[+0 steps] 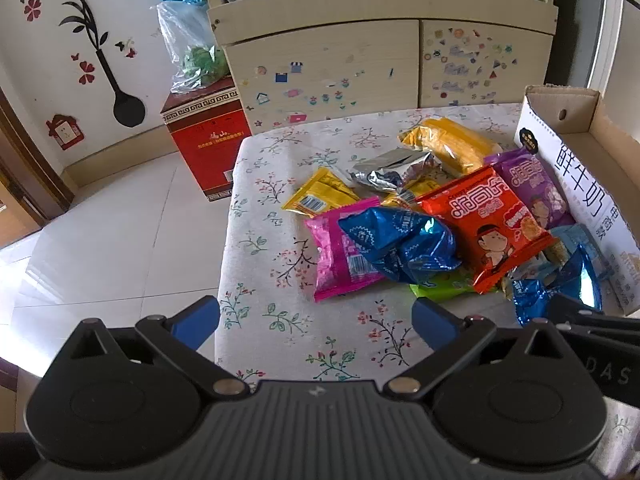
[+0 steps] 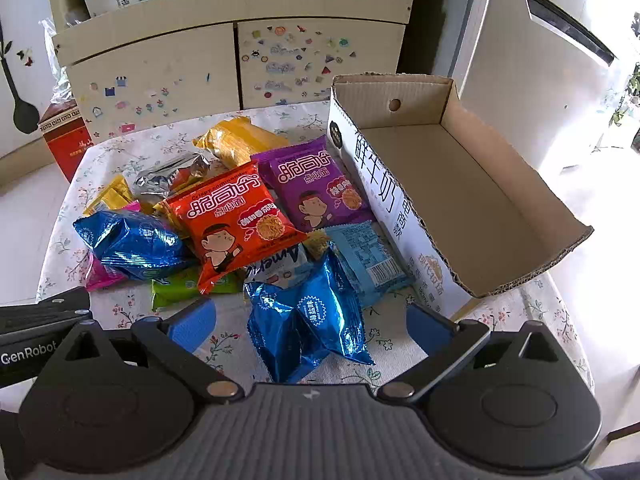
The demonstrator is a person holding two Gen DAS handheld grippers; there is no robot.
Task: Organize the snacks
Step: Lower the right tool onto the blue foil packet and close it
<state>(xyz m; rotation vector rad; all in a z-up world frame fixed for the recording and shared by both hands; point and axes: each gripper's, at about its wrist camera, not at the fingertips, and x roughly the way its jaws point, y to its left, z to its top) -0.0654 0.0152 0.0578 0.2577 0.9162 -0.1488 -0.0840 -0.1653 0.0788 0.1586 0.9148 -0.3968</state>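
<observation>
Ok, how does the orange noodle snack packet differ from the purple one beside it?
The orange noodle snack packet lies on top of the pile, propped on other packets and tilted; the purple noodle snack packet lies lower, right beside the cardboard box wall. Orange's edge overlaps purple's corner. The colours differ. Both carry the same cartoon boy and lettering, look alike in size, and sit face up outside the box.

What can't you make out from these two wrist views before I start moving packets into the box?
- Green snack packet: mostly buried under the orange noodle packet in both views; label unreadable.
- White-and-blue packet: print partly covered by the shiny blue foil bag, right wrist view.
- Brown cardboard box: interior cut off by the frame edge in the left wrist view.
- Floral tablecloth: near edge hidden behind both gripper bodies.
</observation>
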